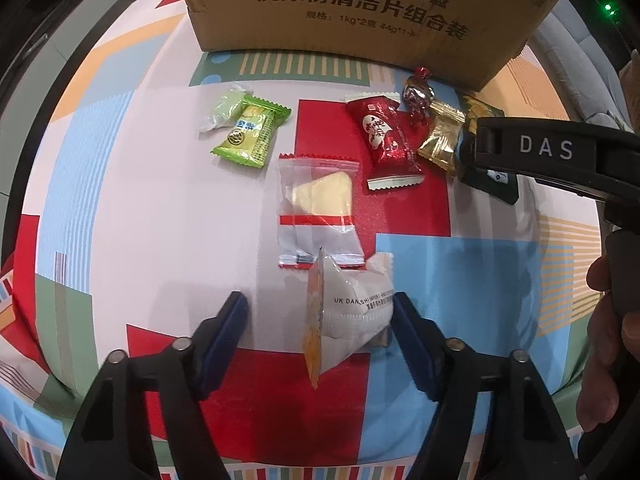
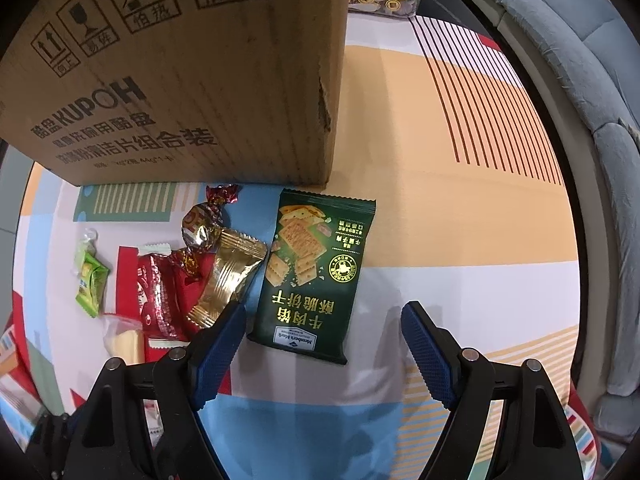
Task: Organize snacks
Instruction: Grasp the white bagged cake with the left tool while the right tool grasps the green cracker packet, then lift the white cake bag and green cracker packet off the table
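Left gripper (image 1: 320, 312) spread around white packet (image 1: 352, 312); right gripper (image 2: 324, 320) agape, cracker pack (image 2: 312, 276).

Patterned tablecloth (image 2: 400, 152), grey sofa (image 2: 600, 80)

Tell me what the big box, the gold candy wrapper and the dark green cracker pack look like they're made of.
Big box: corrugated cardboard, matte brown, with visible ribbing and a frayed corner edge.
Gold candy wrapper: likely metallized plastic film or foil, glossy, with bright glints and crimped ends.
Dark green cracker pack: probably printed plastic film, with a soft sheen and serrated sealed edges.
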A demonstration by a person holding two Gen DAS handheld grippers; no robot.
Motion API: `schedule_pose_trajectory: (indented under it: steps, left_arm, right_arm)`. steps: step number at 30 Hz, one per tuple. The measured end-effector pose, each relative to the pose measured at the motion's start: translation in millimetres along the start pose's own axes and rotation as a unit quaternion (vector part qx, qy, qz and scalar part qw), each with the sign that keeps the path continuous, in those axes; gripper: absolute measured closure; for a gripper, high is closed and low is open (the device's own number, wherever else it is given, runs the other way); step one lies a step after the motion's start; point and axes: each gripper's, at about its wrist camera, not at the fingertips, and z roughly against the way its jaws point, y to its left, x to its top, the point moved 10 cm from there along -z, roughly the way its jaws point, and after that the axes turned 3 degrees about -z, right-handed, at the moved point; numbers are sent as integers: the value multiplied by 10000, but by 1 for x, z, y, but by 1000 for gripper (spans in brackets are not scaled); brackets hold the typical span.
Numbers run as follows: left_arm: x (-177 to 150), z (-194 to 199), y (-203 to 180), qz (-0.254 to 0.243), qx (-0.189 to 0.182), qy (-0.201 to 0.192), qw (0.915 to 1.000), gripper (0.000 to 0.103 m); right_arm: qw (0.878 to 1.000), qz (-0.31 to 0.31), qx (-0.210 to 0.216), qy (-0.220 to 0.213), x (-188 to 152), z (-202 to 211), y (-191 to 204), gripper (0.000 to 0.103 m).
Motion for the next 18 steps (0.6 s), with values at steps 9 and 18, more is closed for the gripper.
schedule_pose_trajectory:
  steps: [9,18]
  left_arm:
    - [2,1,-3,-53,8,-89,9999,66]
    - [6,10,-7,-115,-35,-111,9999,71]
  right_arm:
    - [10000,-8,44,16,-10,-8,-4,56]
    - [10000,-23,74,18,-25,-3,-2,57]
